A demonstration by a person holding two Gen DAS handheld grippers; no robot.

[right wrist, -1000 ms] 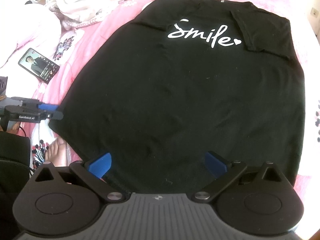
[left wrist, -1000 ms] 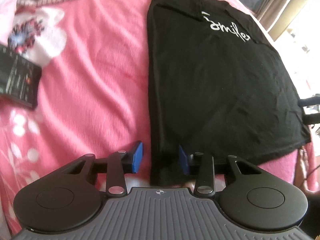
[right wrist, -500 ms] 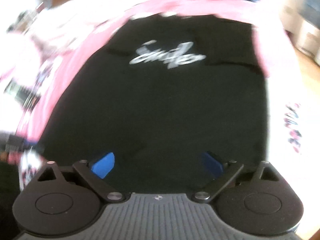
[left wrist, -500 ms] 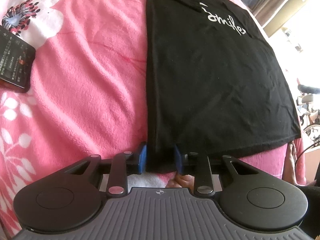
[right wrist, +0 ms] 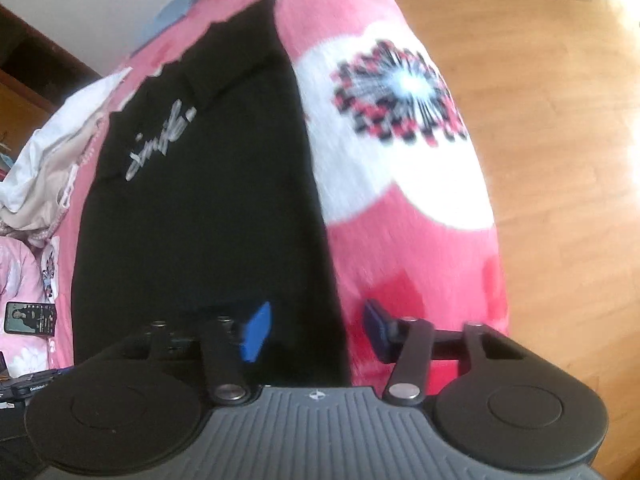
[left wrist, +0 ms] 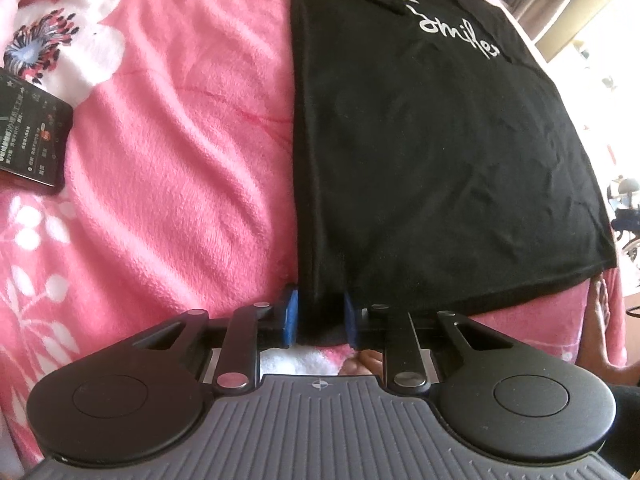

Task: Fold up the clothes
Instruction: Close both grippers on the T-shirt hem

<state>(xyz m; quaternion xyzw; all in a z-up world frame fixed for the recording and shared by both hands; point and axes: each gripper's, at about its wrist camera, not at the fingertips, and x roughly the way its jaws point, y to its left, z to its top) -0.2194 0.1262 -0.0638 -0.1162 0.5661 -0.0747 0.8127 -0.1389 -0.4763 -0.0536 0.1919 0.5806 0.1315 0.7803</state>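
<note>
A black T-shirt [left wrist: 432, 152] with white "Smile" lettering lies flat on the pink flowered blanket [left wrist: 180, 160]. My left gripper [left wrist: 321, 318] is at the shirt's near left corner. Its jaws are closing, and the bunched hem fills the gap between the blue pads [left wrist: 290, 316], which press on it. In the right wrist view the T-shirt [right wrist: 200, 220] runs away from me, blurred. My right gripper [right wrist: 316, 330] straddles its near right edge. Its jaws are closing too, but the pads [right wrist: 256, 332] stand apart from the cloth.
A phone [left wrist: 32, 136] lies on the blanket left of the shirt; the right wrist view has the phone [right wrist: 30, 318] too. Pale clothes [right wrist: 44, 168] are heaped at the far left. Right of the bed is wooden floor [right wrist: 540, 120]. A bare foot [left wrist: 360, 362] shows below the bed's edge.
The left jaws have narrowed onto the shirt's corner. The right gripper has swung from the middle of the hem to the shirt's right edge, rolled, and its jaws have come closer together.
</note>
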